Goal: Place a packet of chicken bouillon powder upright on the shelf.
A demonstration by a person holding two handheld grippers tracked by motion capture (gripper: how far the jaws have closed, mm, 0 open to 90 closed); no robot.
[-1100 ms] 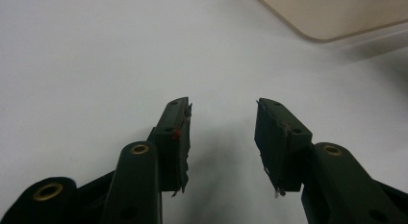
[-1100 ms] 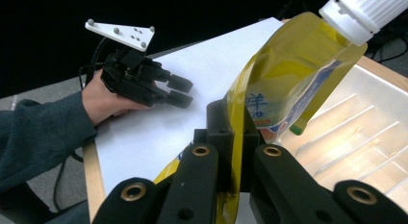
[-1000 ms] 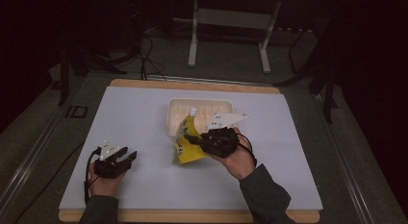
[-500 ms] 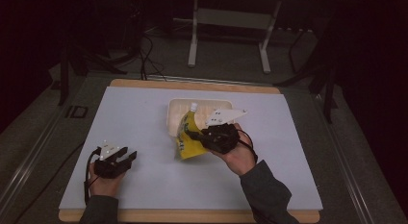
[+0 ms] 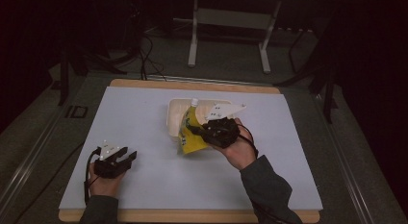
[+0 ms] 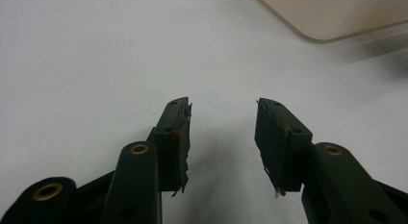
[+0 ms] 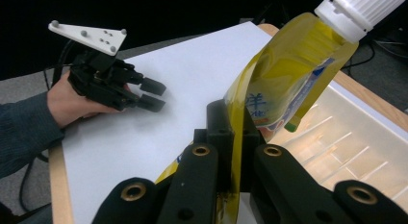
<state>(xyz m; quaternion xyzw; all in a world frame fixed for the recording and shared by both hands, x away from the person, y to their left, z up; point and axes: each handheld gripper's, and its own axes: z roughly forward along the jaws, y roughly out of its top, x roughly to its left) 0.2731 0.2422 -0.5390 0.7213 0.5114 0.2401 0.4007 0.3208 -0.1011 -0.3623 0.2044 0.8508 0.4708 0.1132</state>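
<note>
White matting is covering the table (image 5: 144,118), with a wooden edge showing at 6 o'clock. Nearest you, at about 7 o'clock in the high view, your left hand (image 5: 103,183) is resting on the mat while gripping the left gripper (image 5: 126,157); its jaws are standing apart with nothing between them, as the left gripper view confirms, the pads (image 6: 183,137) hovering just over bare mat. Farther in, near the centre, your right hand (image 5: 238,152) is holding the right gripper (image 5: 196,131), whose jaws are pressing together on the lower part of a yellow spouted pouch (image 5: 190,135). In the right gripper view the pouch (image 7: 284,80) is rising tilted from between the jaws, its white ribbed cap (image 7: 358,10) pointing toward 1 o'clock. Just behind it, toward 12 o'clock, a shallow cream tray (image 5: 174,118) is lying on the mat; the pouch's upper end is leaning over the tray's near rim. Whether the pouch is touching the tray cannot be told.
</note>
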